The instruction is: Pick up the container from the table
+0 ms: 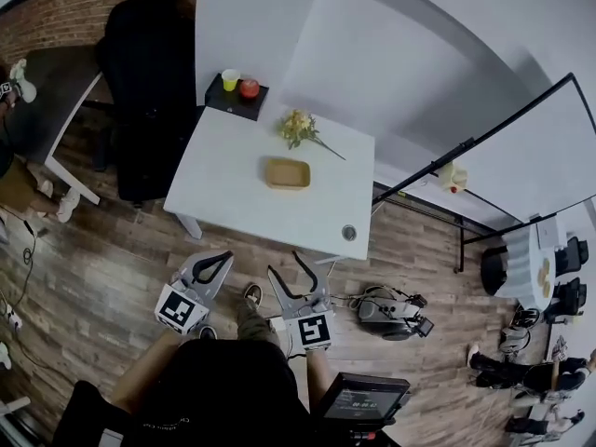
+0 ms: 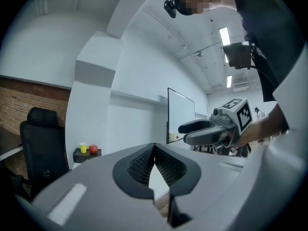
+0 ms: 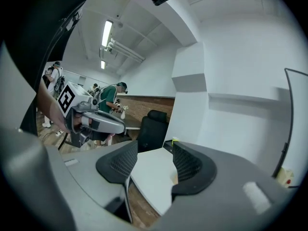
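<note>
The tan shallow container (image 1: 287,172) lies near the middle of the white table (image 1: 233,198) in the head view. Both grippers hang over the wood floor, short of the table's near edge and apart from the container. My left gripper (image 1: 217,261) is shut, its ribbed pads meeting with nothing between them (image 2: 154,151). My right gripper (image 1: 287,266) stands open and empty, and the bare table top (image 3: 153,170) shows through its gap. Each gripper view catches the other gripper off to the side.
A bunch of flowers (image 1: 300,127) lies behind the container. A yellow cup (image 1: 230,79) and a red apple (image 1: 249,88) sit on a black shelf at the table's far end. A black chair (image 1: 149,82) stands at the left, and a bag (image 1: 391,313) lies on the floor at the right.
</note>
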A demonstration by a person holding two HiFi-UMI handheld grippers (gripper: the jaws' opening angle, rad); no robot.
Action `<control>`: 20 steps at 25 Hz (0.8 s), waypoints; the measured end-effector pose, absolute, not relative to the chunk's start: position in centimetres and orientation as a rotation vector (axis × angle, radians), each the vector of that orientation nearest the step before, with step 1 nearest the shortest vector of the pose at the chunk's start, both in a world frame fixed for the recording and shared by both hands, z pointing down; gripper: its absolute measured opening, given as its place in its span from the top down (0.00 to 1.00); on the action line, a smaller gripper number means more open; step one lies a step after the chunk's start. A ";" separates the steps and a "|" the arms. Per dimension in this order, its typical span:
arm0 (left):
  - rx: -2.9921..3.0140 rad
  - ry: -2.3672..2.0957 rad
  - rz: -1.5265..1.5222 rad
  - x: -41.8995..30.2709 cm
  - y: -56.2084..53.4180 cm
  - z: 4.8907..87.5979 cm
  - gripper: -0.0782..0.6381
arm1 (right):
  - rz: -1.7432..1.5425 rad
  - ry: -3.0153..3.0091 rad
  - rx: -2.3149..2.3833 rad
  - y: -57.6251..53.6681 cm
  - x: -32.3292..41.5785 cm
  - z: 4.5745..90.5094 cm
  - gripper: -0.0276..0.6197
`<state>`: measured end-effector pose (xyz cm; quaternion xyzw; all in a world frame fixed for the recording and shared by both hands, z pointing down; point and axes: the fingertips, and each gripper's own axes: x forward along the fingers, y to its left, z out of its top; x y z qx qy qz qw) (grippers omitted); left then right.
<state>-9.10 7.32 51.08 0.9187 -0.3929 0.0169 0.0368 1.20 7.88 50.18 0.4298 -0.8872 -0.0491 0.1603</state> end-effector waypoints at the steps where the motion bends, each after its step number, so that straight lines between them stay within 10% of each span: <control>1: 2.820 -1.225 0.056 -8.6 5.7 51.2 0.89 | -0.134 -2.540 1.207 6.1 1.8 50.4 0.57; 20: 2.742 -1.199 0.118 -7.2 -10.8 51.7 0.89 | -0.261 -2.176 0.472 -16.0 5.4 64.7 0.24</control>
